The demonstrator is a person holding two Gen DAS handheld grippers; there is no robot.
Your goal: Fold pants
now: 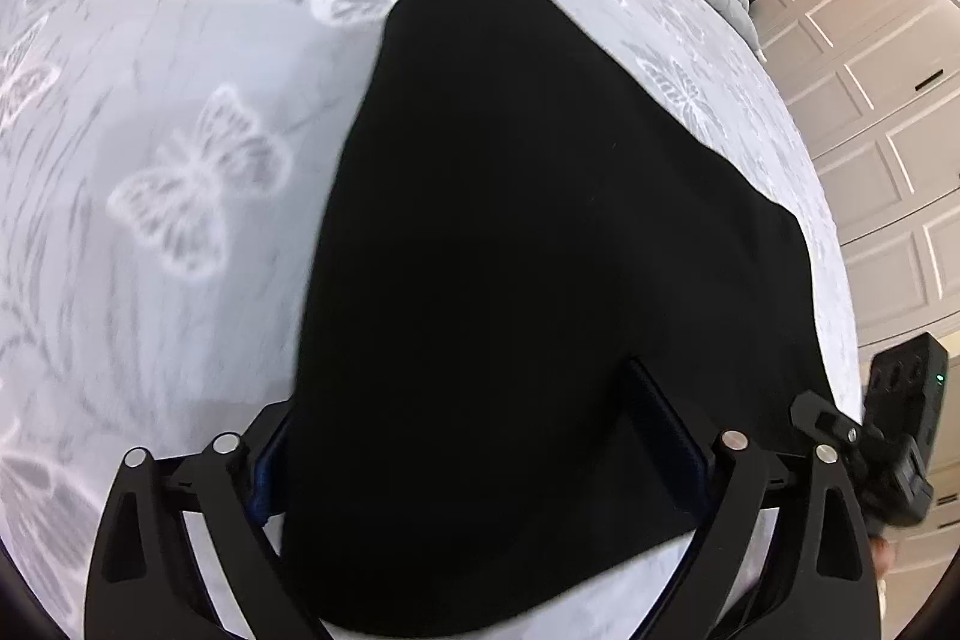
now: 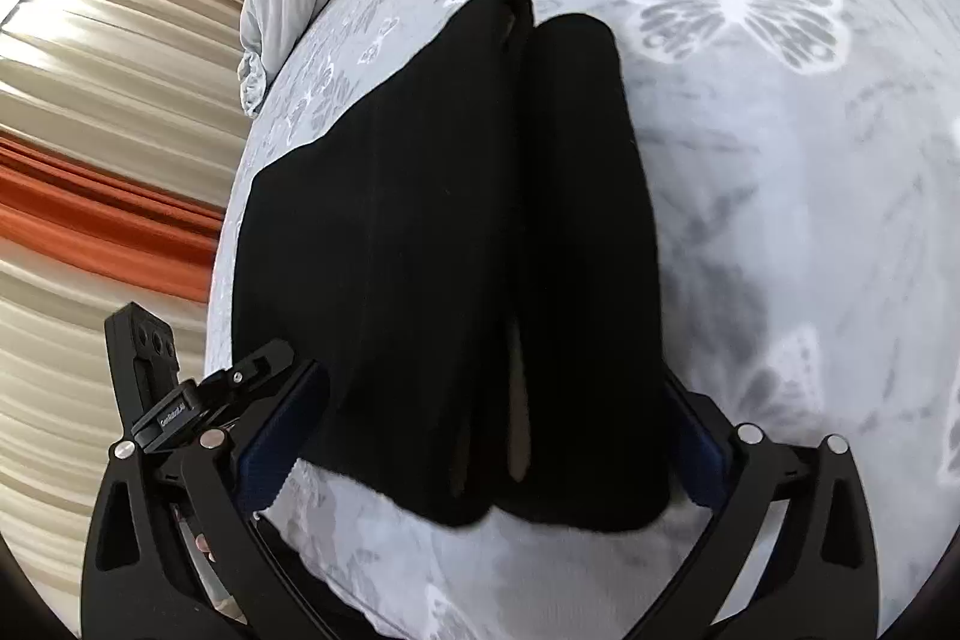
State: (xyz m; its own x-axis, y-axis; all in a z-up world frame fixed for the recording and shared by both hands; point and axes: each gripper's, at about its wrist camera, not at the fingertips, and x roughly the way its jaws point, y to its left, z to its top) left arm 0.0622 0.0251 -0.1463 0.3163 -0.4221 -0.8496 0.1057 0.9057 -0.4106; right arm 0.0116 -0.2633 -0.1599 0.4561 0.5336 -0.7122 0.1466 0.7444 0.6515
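Black pants (image 2: 456,244) lie lengthwise on butterfly bedspread (image 1: 180,130), legs side by side. Left gripper (image 1: 462,436) and right gripper (image 2: 498,418) both spread wide, straddling near end. Mid-fold, likely; next: pinch the end, carry over.

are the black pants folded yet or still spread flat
Partly folded: the black pants lie lengthwise on the butterfly bedspread, one leg laid beside the other, still full length.

Soft, even daylight; black pants (image 1: 528,250) lose all detail; bedspread (image 1: 180,148) smears with motion blur; fisheye edges bend, corners vignette.
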